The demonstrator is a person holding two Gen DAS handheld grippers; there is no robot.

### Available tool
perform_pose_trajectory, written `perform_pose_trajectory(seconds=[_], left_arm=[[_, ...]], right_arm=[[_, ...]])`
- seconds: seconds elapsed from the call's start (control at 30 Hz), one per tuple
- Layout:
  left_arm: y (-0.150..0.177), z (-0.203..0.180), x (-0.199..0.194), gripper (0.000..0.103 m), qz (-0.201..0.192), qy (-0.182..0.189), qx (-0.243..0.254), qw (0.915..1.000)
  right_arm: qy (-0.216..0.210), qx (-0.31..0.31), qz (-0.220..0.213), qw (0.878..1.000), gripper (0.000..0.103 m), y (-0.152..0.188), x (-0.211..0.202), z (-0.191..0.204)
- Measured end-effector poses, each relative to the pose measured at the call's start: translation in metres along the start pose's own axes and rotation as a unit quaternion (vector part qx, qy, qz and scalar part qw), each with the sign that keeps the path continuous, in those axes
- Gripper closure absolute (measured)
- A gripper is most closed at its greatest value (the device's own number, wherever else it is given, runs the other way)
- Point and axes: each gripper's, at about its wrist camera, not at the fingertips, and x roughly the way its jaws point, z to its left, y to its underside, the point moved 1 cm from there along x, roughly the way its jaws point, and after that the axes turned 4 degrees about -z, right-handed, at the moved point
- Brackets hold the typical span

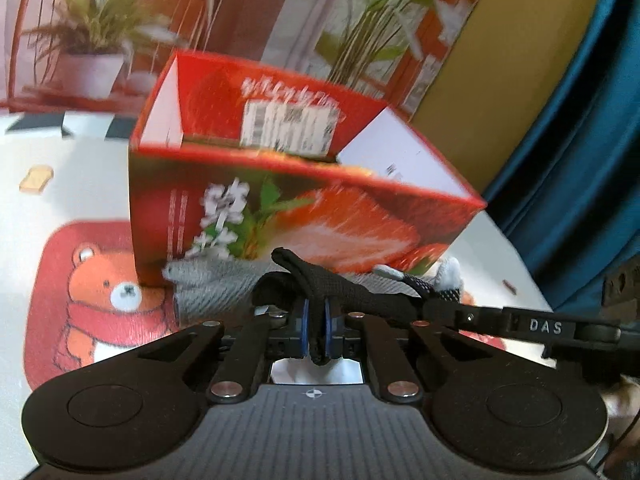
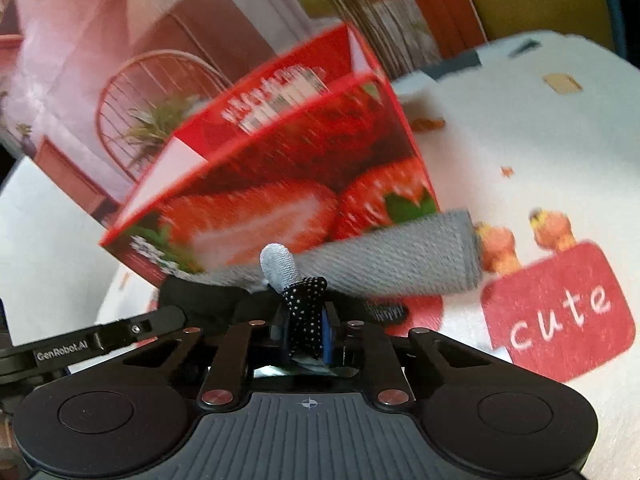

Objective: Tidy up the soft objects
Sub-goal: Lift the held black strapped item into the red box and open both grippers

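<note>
Closed on one end of a black sock (image 1: pixel 340 292), the left gripper (image 1: pixel 316 330) pinches thin knit; the right gripper (image 2: pixel 306 332) is clamped on its dotted, grey-tipped end (image 2: pixel 304 300). The sock spans both grippers before the strawberry box (image 1: pixel 304 208), above a rolled grey sock (image 2: pixel 400 268) on the tabletop (image 2: pixel 540 168). Light, limp and stretchy, it likely sags unless held at both ends.
</note>
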Motion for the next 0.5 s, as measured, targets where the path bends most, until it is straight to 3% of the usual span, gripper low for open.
perform_pose_trajectory(seconds=[0.5], left_arm=[[-0.046, -0.013, -0.061, 0.095, -0.116, 0.02, 0.011, 0.993]], right_arm=[[-0.075, -0.102, -0.078, 0.989, 0.09, -0.057, -0.044, 0.055]])
